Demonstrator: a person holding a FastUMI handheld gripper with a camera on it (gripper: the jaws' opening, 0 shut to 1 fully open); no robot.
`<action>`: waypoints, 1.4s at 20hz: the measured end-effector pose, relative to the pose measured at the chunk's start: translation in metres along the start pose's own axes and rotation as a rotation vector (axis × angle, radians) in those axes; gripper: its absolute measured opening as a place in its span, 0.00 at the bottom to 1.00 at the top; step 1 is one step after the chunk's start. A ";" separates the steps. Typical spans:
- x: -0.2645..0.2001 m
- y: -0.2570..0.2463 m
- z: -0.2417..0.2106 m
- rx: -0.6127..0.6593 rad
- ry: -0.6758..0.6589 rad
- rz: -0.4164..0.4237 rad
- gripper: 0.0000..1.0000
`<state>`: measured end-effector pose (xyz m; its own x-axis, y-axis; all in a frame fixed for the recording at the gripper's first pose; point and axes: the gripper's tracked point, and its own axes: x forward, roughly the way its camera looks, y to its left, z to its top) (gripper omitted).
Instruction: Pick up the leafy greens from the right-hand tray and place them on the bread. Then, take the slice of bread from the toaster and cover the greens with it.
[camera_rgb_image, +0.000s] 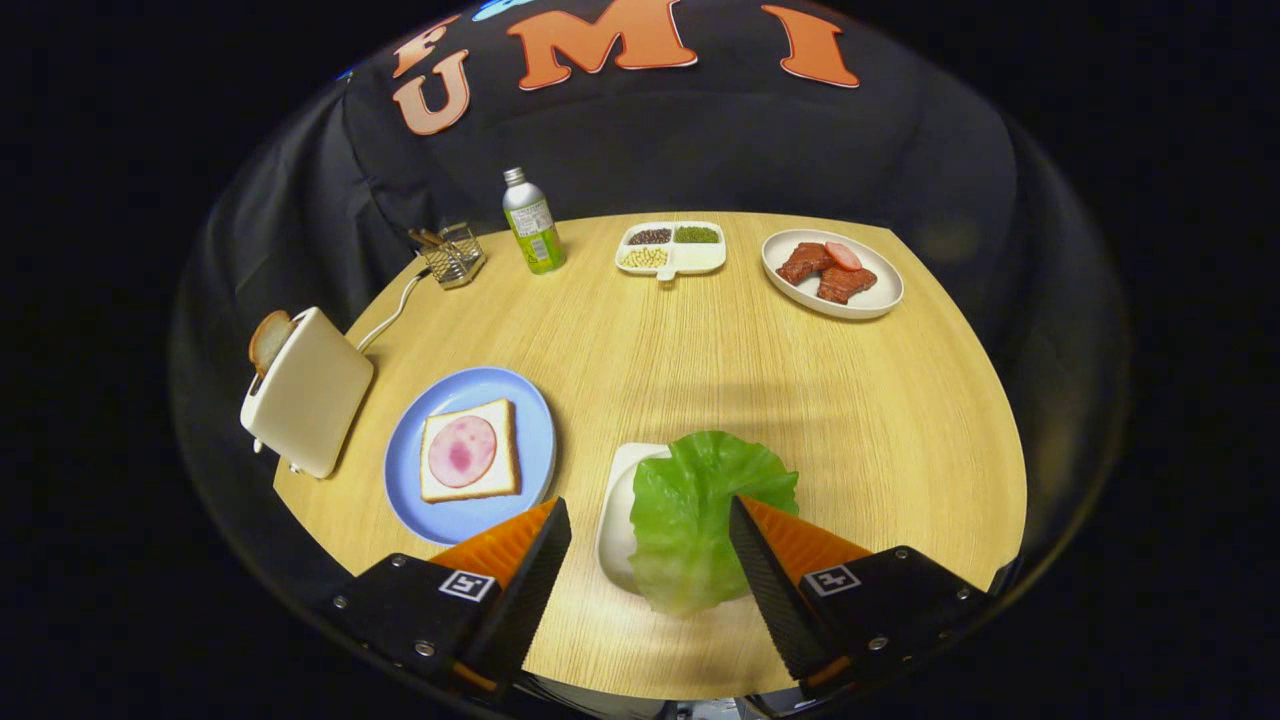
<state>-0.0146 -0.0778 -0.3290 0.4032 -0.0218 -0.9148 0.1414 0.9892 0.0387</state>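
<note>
A green lettuce leaf (695, 515) lies on a white tray (618, 520) near the table's front, between my fingers and closer to the right one. My gripper (650, 510) is open above it, its fingers wide apart and touching nothing. To the left, a blue plate (470, 450) carries a bread slice (468, 452) topped with a round pink ham slice. Further left stands a cream toaster (305, 390) with a slice of toast (268, 338) sticking out of its slot.
At the back of the round wooden table (800, 400) stand a wire basket (452, 255), a green bottle (532, 222), a white divided dish of beans (671, 248) and a white plate of meat pieces (832, 272). The toaster's cord runs toward the basket.
</note>
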 end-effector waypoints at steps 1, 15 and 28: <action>0.004 -0.002 -0.003 -0.005 0.018 -0.012 0.96; 0.064 -0.022 -0.039 0.054 0.197 -0.120 0.86; 0.067 -0.038 -0.032 0.105 0.153 -0.137 0.15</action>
<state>-0.0215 -0.1126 -0.4048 0.2335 -0.1247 -0.9643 0.2820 0.9578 -0.0556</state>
